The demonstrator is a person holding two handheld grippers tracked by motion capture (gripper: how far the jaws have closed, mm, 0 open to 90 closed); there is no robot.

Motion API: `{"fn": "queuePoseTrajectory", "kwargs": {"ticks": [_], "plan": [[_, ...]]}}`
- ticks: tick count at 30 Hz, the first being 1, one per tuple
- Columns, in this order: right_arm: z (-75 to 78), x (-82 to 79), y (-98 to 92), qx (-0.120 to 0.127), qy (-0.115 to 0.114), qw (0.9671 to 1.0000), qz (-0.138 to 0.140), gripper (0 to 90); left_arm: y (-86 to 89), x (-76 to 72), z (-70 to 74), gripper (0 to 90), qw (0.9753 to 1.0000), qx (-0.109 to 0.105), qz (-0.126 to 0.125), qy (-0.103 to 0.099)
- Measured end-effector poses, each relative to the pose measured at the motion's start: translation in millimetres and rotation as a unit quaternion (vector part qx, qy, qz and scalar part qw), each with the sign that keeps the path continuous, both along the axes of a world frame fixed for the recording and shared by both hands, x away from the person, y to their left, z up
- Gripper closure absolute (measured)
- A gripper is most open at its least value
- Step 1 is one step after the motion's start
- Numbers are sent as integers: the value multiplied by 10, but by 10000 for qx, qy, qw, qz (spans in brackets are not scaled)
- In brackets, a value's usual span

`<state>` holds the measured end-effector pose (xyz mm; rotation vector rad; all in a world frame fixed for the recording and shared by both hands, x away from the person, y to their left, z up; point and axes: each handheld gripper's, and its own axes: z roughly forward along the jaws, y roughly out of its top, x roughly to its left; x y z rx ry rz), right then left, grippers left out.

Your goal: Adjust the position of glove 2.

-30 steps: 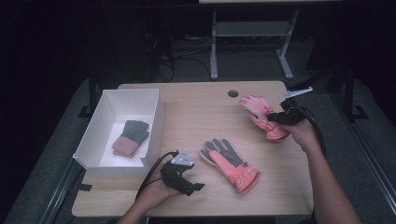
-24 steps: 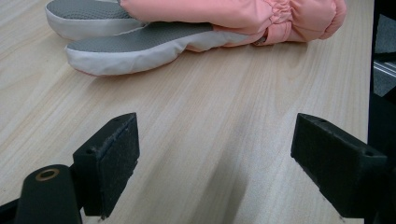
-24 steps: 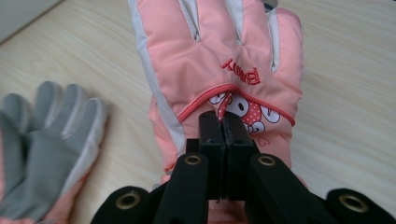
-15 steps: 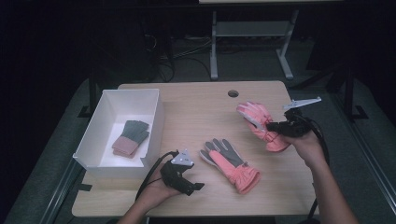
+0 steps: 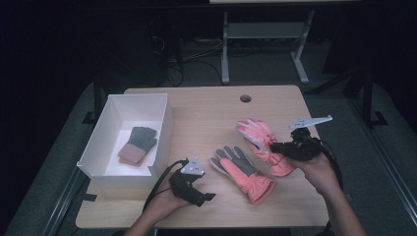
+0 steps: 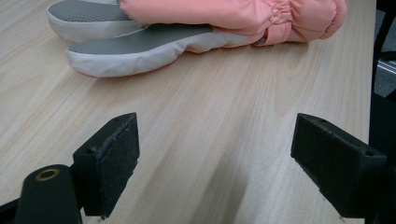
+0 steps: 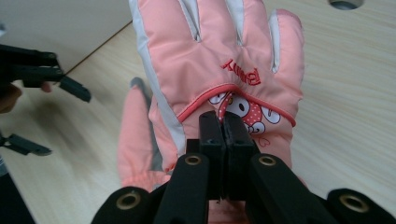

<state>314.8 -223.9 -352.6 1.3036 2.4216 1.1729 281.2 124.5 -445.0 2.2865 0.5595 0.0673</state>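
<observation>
Two pink gloves are in play: your right hand-held gripper (image 5: 278, 146) has its jaws pressed together on the back of the printed glove (image 5: 259, 139), pinching fabric near the cuff, at about three o'clock on the worktop (image 5: 206, 113). The other pink glove (image 5: 242, 171) lies palm up near five o'clock, apparently just under the held one's cuff. To do this carry well, lift high enough that the dangling fingers clear the lying glove, keep the squeeze firm since only a small fold is held, and travel smoothly toward the white box (image 5: 162, 129) at nine o'clock, where a grey and pink glove (image 5: 137, 145) already rests. Your right forearm reaches in from five o'clock, wrist bent inward. Your left hand-held gripper (image 6: 215, 163) sits low near six o'clock, jaws wide apart and empty, aimed at the palm-up glove.
</observation>
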Motion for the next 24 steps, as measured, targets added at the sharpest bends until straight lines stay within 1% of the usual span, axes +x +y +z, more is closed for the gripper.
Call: {"fn": "queuePoseTrajectory", "kwargs": {"ticks": [1, 2, 3, 5, 6, 10, 12, 13, 14, 15, 18, 19, 20, 22, 23, 24], "plan": [[0, 0, 0, 0, 0, 10000, 0, 886, 0, 0, 0, 150, 10000, 0, 0, 0], [7, -36, 55, -1, 32, 10000, 21, 886, -3, -4, 1, 150, 10000, 3, -4, 0], [7, -36, 55, -1, 32, 10000, 21, 886, -4, -4, 0, 150, 10000, -8, -16, -10], [8, -63, 116, -7, 47, 10000, 65, 886, -7, -5, 0, 150, 10000, -15, -4, -7], [13, -78, 150, -22, 104, 9999, 77, 886, -6, -5, 1, 150, 10000, -8, -9, -7], [-8, -115, 305, -61, 135, 9997, 209, 886, -2, -12, 7, 150, 10000, -28, 18, -6], [-33, -150, 416, -105, 221, 9993, 274, 886, -1, -12, 11, 150, 10000, -26, 8, -26], [-33, -150, 416, -105, 221, 9993, 274, 886, -1, -12, 11, 150, 10000, -26, 8, -26], [-55, -162, 479, -186, 264, 9990, 310, 885, -4, -13, 7, 150, 10000, -12, 5, -19], [-74, -161, 508, -216, 296, 9989, 293, 885, -4, -13, 7, 150, 10000, -12, 5, -19], [-124, -149, 556, -289, 365, 9986, 248, 885, -6, -13, 7, 150, 10000, -7, -19, -17], [-155, -138, 573, -314, 375, 9984, 274, 885, -4, -12, 9, 150, 10000, 9, -31, -24], [-209, -124, 608, -337, 438, 9980, 308, 885, 1, -8, 9, 150, 10000, 39, -50, -36], [-253, -112, 642, -424, 450, 9975, 334, 885, 1, -6, 8, 150, 10000, 46, -49, -37], [-253, -112, 642, -424, 450, 9975, 334, 885, 1, -6, 8, 150, 10000, 46, -49, -37], [-293, -103, 677, -475, 490, 9970, 353, 883, -3, -7, 6, 150, 10000, 38, -47, -40]]}}
